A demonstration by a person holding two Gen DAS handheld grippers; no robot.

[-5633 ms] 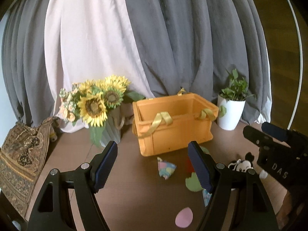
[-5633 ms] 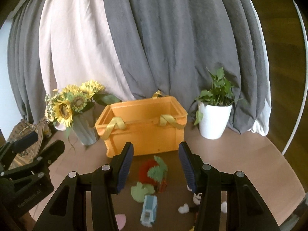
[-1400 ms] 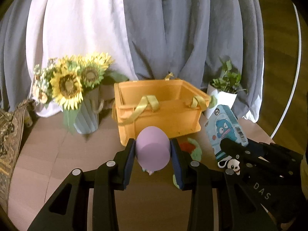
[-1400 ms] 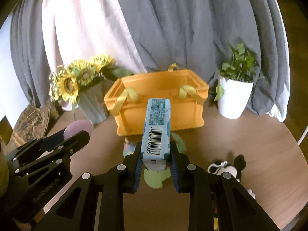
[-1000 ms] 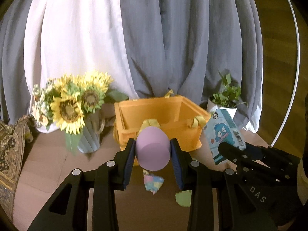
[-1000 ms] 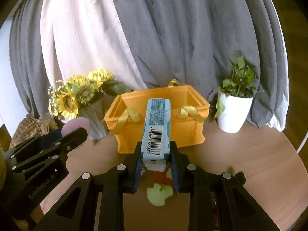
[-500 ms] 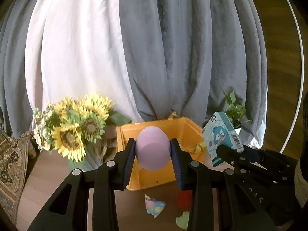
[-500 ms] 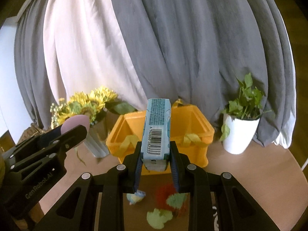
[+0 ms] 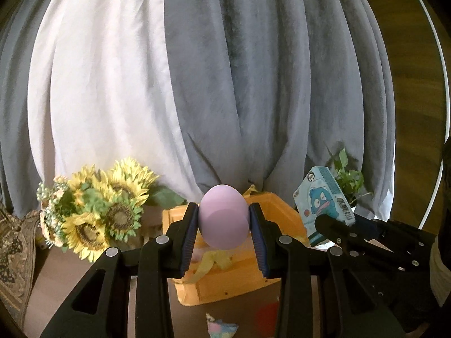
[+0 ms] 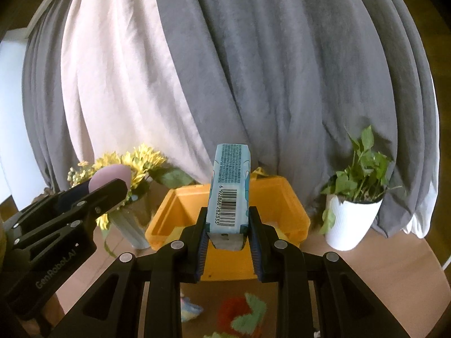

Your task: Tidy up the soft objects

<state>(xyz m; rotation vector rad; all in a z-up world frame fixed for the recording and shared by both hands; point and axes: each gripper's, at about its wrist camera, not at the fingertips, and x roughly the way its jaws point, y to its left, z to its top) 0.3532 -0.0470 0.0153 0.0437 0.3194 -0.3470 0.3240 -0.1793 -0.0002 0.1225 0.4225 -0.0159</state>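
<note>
Right now both grippers hang above and just in front of the orange bin, each carrying something. The left gripper has its jaws clamped on the sides of a lilac egg-shaped sponge, narrow end up, slightly squashed at the pads. The right gripper has its jaws pressed on the lower end of a pale blue tissue pack, whose long axis points up and away toward the bin, barcode face toward the camera. From either load the bin's open mouth lies ahead and below, so the drop probably calls for a short reach forward over the near wall. Neither hand looks clearly nearer. The bin's yellow strap handles drape over that near wall and could catch a low release. On the surface in front of the bin lie a pastel cloth scrap and a red-and-green felt piece, not yet gathered.
</note>
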